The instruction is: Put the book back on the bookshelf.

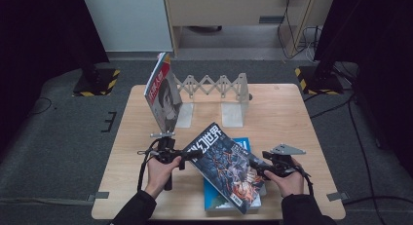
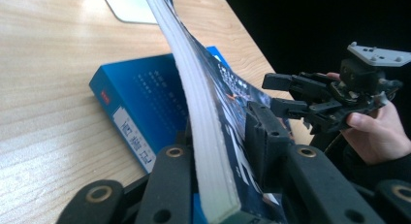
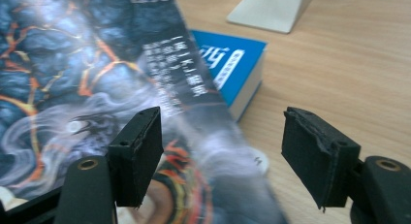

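Dark magazine (image 1: 225,167) atop blue book (image 1: 242,143)

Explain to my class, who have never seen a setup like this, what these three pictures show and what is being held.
A person at a wooden table holds a hand-operated two-jaw tool in each hand. One picture looks down from above; the other two come from cameras riding on each tool. The left tool is clamped on the edge of a dark magazine, tilting it above a blue book. The right tool is open beside the magazine. Farther back, another magazine leans against a folding white bookstand.
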Demonstrator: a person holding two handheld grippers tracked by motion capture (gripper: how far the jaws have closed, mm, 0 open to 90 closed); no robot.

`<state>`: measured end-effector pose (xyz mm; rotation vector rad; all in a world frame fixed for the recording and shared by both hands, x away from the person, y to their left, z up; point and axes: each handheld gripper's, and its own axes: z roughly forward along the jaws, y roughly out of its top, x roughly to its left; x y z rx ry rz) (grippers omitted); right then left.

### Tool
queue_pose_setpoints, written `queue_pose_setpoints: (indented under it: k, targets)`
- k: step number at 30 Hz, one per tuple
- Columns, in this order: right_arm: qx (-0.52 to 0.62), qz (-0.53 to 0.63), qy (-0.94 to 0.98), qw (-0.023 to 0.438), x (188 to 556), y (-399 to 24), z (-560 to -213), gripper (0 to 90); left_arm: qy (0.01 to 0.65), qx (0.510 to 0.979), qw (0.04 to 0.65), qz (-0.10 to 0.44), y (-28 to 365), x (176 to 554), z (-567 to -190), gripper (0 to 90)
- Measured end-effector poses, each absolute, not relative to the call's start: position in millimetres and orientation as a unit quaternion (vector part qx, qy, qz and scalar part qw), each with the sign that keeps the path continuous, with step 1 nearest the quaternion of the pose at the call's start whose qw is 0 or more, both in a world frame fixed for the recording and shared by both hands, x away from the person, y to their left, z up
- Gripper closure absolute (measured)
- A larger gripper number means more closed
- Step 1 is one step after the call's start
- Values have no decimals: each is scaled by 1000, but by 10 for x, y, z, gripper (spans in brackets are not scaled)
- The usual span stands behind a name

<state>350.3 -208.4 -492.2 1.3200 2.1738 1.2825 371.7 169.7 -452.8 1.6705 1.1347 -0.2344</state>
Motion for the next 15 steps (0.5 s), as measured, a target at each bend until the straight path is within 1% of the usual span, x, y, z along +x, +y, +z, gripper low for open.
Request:
queue_pose_setpoints:
  k: [5,6,11,15]
  targets:
    - [467,440,750,164,3510,-2173,-4898,313,478,694,530,-97,1713,3712,-4401,753]
    - [471,437,747,171,3515,-2225,-4892,312,478,688,538,-97,1721,3721,-4307,765]
    - [473,431,745,188,3540,-2329,-4882,305,472,668,567,-99,1738,3744,-4075,808]
    - [481,424,742,193,3557,-2415,-4900,300,465,666,578,-82,1745,3758,-3886,816]
